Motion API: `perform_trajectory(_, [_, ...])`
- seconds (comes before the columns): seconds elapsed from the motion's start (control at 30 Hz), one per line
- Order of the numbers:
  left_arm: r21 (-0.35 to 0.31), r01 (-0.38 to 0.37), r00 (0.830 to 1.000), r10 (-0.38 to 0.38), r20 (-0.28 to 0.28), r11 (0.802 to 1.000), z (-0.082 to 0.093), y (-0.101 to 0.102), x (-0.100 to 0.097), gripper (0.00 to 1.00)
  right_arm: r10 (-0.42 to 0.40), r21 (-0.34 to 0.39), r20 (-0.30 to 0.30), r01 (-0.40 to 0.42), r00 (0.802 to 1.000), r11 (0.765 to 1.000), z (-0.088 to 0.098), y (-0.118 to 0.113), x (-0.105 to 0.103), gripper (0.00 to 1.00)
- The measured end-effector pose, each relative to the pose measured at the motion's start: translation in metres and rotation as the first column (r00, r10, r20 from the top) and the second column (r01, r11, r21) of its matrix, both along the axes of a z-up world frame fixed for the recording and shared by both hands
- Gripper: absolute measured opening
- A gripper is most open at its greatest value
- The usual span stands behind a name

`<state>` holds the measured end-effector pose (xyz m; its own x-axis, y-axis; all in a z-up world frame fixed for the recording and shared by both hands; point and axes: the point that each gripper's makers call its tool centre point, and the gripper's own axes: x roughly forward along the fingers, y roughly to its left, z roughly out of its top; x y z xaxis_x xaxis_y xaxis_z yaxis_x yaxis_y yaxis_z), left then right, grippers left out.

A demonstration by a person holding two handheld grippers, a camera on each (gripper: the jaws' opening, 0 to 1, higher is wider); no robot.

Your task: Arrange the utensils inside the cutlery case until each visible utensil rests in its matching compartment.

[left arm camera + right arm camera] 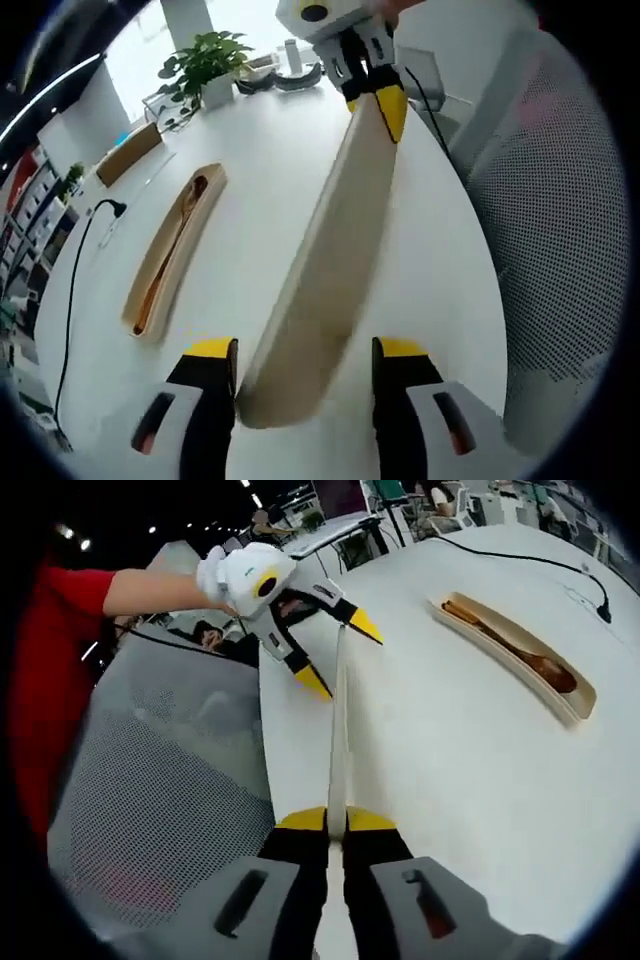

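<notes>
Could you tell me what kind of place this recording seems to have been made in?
Probably an open-plan office or lab. A large white table carries a potted plant and a black power cable, a grey mesh office chair stands beside it, and more desks sit under ceiling lights.

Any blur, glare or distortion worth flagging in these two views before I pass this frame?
Left gripper view: the cutlery case lid is motion-blurred along its edges, and the window behind the plant is blown out white. Right gripper view: sharper, though fisheye bending curves the table edge and the wooden tray; the background is dark with small ceiling lights.
</notes>
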<state>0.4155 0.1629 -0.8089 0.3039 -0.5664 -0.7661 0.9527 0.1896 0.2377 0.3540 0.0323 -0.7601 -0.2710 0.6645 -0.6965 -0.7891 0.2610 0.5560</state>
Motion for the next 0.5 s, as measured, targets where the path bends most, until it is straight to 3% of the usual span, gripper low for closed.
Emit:
perform_trajectory(0.03, [-0.002, 0.006, 1.0, -0.006, 0.018, 1.0, 0.003, -0.001, -0.001, 0.6, -0.021, -0.016, -0.061, 0.02, 0.998, 1.0, 0.004, -0.001, -0.005, 0.0])
perform_trajectory(0.13, [-0.033, 0.023, 0.998, -0.02, 0.066, 0.999, 0.016, -0.008, -0.004, 0.59, -0.016, 0.026, -0.066, 0.018, 0.998, 1.0, 0.011, 0.006, 0.0, 0.0])
perform_trajectory(0.17, [-0.031, 0.034, 0.997, -0.032, 0.072, 0.999, 0.017, -0.009, -0.005, 0.57, -0.042, 0.025, -0.133, 0.046, 0.99, 0.999, 0.015, 0.007, -0.004, 0.0])
perform_trajectory(0.2, [-0.022, 0.056, 0.996, -0.054, 0.075, 0.998, 0.019, -0.01, -0.008, 0.56, -0.072, 0.024, -0.204, 0.079, 0.976, 0.997, 0.019, 0.009, -0.006, 0.0])
perform_trajectory(0.23, [-0.014, 0.066, 0.995, -0.065, 0.08, 0.998, 0.02, -0.01, -0.008, 0.55, -0.099, 0.012, -0.297, 0.107, 0.95, 0.994, 0.026, 0.009, -0.012, 0.0])
perform_trajectory(0.3, [0.029, 0.127, 0.981, -0.13, 0.143, 0.991, 0.024, -0.011, -0.009, 0.53, -0.11, 0.035, -0.367, 0.132, 0.924, 0.991, 0.03, 0.01, -0.01, 0.0])
perform_trajectory(0.37, [0.027, 0.11, 0.987, -0.112, 0.117, 0.994, 0.022, -0.011, -0.011, 0.54, -0.103, 0.025, -0.379, 0.121, 0.92, 0.992, 0.03, 0.01, -0.012, 0.0])
perform_trajectory(0.43, [0.028, 0.115, 0.985, -0.117, 0.127, 0.993, 0.021, -0.012, -0.01, 0.56, -0.094, 0.014, -0.473, 0.114, 0.876, 0.993, 0.037, 0.012, -0.021, 0.0])
perform_trajectory(0.5, [0.027, 0.111, 0.987, -0.114, 0.112, 0.993, 0.019, -0.015, -0.009, 0.57, -0.081, 0.014, -0.439, 0.098, 0.895, 0.995, 0.032, 0.012, -0.021, 0.0])
